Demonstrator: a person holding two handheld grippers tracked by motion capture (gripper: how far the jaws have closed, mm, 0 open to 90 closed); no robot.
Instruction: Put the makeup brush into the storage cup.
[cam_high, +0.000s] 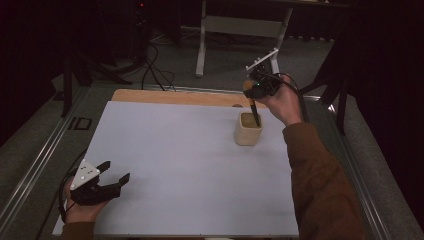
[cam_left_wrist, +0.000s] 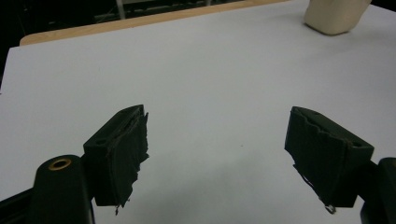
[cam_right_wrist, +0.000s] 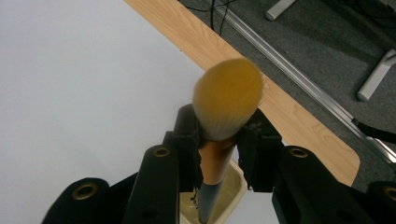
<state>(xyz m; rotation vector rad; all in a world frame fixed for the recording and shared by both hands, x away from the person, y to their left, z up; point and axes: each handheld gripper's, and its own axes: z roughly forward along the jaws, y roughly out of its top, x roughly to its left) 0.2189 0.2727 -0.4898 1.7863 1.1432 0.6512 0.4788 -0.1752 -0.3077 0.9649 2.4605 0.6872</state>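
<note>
A makeup brush with a yellow bristle head and a copper ferrule stands upright, bristles up. My right gripper is shut on its ferrule. The brush's dark handle reaches down into a cream square cup at the mat's back right, below my right gripper. The cup's rim shows under the jaws. My left gripper rests open near the mat's front left corner, nothing between its jaws. In the left gripper view its fingertips stand wide apart over bare mat, the cup far off.
A white mat covers most of the wooden tabletop, whose edge shows at the back. Beyond it are grey floor, cables and a white desk frame. A metal rail runs along the left side.
</note>
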